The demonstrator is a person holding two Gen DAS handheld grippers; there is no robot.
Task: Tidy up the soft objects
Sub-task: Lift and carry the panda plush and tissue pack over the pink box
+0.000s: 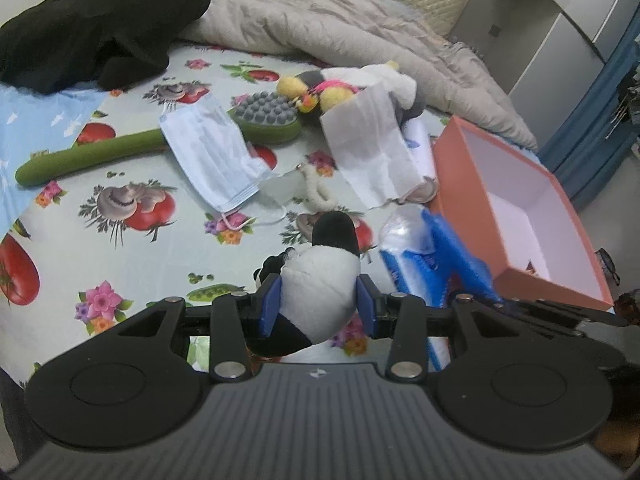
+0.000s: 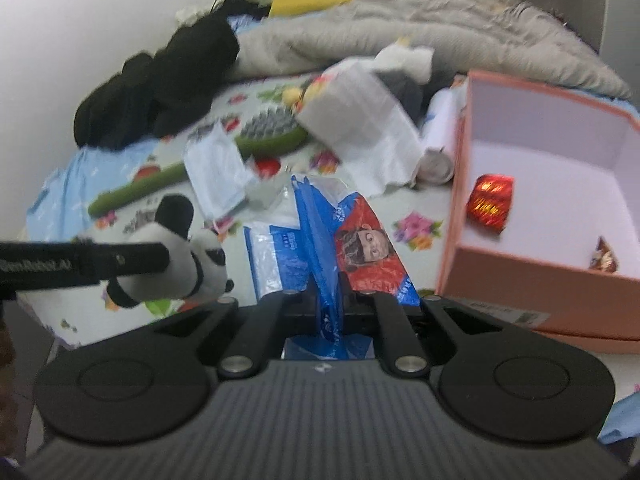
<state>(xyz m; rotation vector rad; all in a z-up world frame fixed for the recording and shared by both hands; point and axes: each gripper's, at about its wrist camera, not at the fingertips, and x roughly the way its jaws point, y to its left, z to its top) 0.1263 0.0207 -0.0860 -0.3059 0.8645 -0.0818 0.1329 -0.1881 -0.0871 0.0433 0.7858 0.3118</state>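
Observation:
A black-and-white panda plush (image 1: 320, 284) is raised above the bed, squeezed between the blue pads of my left gripper (image 1: 318, 300), which is shut on it. In the right wrist view the same panda (image 2: 188, 256) shows at the left, on the end of a black finger (image 2: 100, 264). My right gripper (image 2: 330, 300) is shut on a crumpled blue plastic packet (image 2: 328, 240) with a red printed panel, lifted off the sheet. That packet (image 1: 412, 248) hangs just right of the panda. An open pink box (image 2: 560, 200) stands to the right.
A green massage brush (image 1: 120, 152), a face mask (image 1: 212, 156), white paper (image 1: 368, 148) and a yellow plush (image 1: 316, 88) lie on the flowered sheet. Black clothing (image 1: 100, 28) and a grey quilt (image 1: 340, 28) fill the back. A red foil item (image 2: 490, 202) sits in the box.

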